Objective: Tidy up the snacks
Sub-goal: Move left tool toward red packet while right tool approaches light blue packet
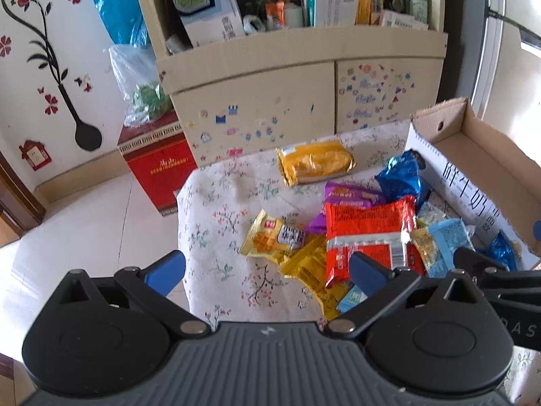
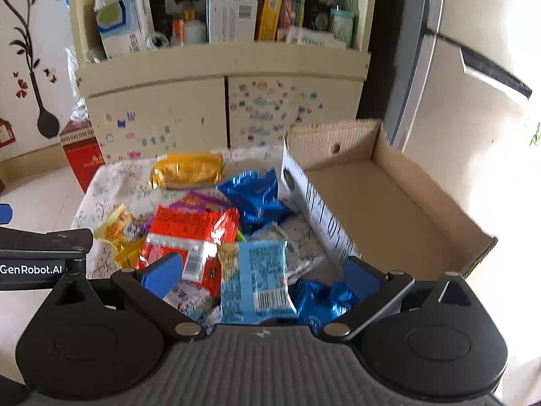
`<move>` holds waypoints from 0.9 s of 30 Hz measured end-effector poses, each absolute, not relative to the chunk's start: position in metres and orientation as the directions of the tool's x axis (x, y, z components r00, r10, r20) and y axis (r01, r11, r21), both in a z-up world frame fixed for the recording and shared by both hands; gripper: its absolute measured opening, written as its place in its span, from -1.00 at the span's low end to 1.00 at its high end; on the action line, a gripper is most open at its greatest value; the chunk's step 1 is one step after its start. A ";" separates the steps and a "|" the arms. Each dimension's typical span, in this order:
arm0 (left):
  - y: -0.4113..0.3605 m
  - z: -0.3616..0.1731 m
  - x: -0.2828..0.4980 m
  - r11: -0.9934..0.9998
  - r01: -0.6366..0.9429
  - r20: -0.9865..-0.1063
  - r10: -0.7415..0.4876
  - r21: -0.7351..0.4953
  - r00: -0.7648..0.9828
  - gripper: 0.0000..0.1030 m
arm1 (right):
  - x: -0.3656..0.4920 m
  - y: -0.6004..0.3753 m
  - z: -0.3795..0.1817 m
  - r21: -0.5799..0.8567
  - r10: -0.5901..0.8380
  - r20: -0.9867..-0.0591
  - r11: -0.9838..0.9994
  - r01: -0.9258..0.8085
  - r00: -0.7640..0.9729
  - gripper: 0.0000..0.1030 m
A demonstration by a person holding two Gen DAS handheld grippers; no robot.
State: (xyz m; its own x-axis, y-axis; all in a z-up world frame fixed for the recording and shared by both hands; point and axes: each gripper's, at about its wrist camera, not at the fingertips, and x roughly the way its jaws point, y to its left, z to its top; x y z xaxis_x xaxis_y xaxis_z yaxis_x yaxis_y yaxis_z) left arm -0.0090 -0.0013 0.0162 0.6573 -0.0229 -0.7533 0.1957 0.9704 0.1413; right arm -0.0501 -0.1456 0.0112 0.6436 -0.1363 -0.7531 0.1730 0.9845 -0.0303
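Grabbing from the heaped snack packets (image 2: pixel 216 237) on the cloth-covered counter (image 1: pixel 216 209) risks pinching two overlapping wrappers at once, or nudging a slippery foil pack off the edge. Both the left gripper (image 1: pixel 267 270) and the right gripper (image 2: pixel 262 270) hover over the pile with fingers spread wide, holding nothing. The cardboard box (image 2: pixel 389 196) beside the heap looks bare inside.
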 end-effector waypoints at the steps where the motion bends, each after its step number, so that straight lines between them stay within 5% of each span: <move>1: -0.001 0.014 -0.008 0.971 0.195 -0.763 -0.024 0.135 0.647 0.99 | -0.049 -0.146 0.008 -0.025 -0.134 -0.767 0.984 0.179 0.627 1.00; 27: -0.006 -0.014 0.004 0.973 0.193 -0.823 -0.008 0.123 0.568 0.98 | -0.036 -0.147 -0.009 0.028 -0.089 -0.860 0.975 0.220 0.503 1.00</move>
State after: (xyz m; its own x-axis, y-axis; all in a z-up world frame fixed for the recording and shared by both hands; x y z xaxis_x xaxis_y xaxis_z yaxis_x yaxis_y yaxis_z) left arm 0.0044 -0.0058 -0.0141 0.5678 -0.0079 -0.8231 0.1925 0.9735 0.1234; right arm -0.0362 -0.1473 -0.0093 0.5026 -0.0886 -0.8600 0.2202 0.9750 0.0282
